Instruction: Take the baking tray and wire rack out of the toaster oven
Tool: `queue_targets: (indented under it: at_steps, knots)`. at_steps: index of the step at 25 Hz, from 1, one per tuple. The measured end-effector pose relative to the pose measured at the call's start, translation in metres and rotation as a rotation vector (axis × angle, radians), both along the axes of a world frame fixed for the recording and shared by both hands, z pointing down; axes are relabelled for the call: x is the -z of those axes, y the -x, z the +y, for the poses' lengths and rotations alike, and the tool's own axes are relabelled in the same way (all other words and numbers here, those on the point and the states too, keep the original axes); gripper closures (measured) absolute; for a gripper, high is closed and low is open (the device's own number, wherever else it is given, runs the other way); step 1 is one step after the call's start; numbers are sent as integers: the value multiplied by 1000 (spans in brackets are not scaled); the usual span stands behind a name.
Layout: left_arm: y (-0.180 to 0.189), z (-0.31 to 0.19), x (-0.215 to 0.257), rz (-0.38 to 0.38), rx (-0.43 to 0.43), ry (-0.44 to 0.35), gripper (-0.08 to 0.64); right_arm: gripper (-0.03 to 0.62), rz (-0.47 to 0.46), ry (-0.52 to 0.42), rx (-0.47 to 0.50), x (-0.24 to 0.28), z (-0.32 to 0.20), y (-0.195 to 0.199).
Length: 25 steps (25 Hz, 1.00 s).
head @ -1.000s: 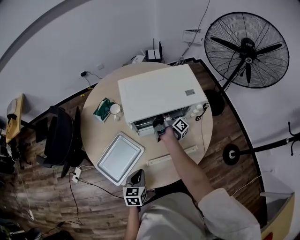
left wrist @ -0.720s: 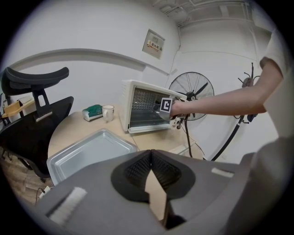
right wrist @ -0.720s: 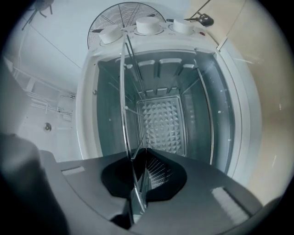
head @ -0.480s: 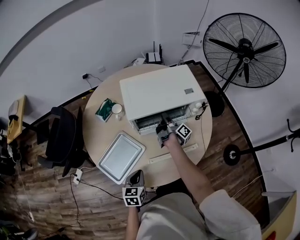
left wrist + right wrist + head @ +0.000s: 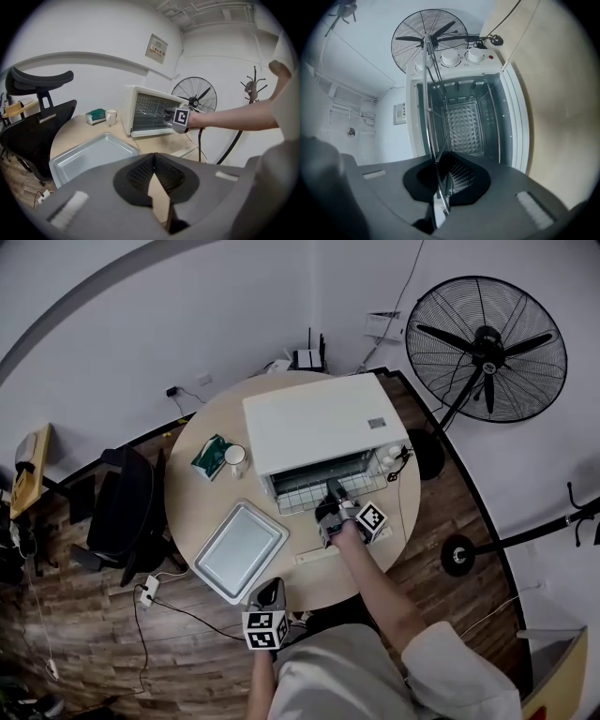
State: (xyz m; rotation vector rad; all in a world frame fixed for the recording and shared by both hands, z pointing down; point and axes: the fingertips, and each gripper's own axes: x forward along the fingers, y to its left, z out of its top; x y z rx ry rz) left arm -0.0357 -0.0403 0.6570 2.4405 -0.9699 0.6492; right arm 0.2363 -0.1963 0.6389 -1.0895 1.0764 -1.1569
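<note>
1. Fingers (image 5: 461, 177) of the right gripper (image 5: 442, 161) are clamping shut on the front wire of the wire rack (image 5: 430, 93), which is jutting partway out of the toaster oven (image 5: 314, 423) ahead of them.
2. Rack removal seems underway; the next move is calling for a level pull clear of the opening.
3. Left gripper (image 5: 153, 159) fingers (image 5: 138, 176) are pressing together, empty; the baking tray (image 5: 91, 154) is lying on the surface (image 5: 202, 507) ahead-left of them.

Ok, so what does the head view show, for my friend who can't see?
The right gripper clamps the front of a wire rack sticking partway out of a white toaster oven on a round table. An empty baking tray lies beside it, and the left gripper hangs near the table's edge.
</note>
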Motion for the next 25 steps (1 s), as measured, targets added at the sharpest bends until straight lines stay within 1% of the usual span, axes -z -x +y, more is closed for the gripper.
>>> queue_targets:
  at_steps: [5,13,18,25]
  knots:
    - [3,3,-6,-16,-9,3,504,589,-1,6,-4,0,18,4]
    - [4,6,-12,-30,-16,13,504,589,-13,-9,12,3,29,6]
    - [1,5,-11,-30,-21,12,505,589,-22,-4,13,1,38,9]
    - [-4,5,-12,-29,-35,13,504,589,-8,-4,26,-1,58,13]
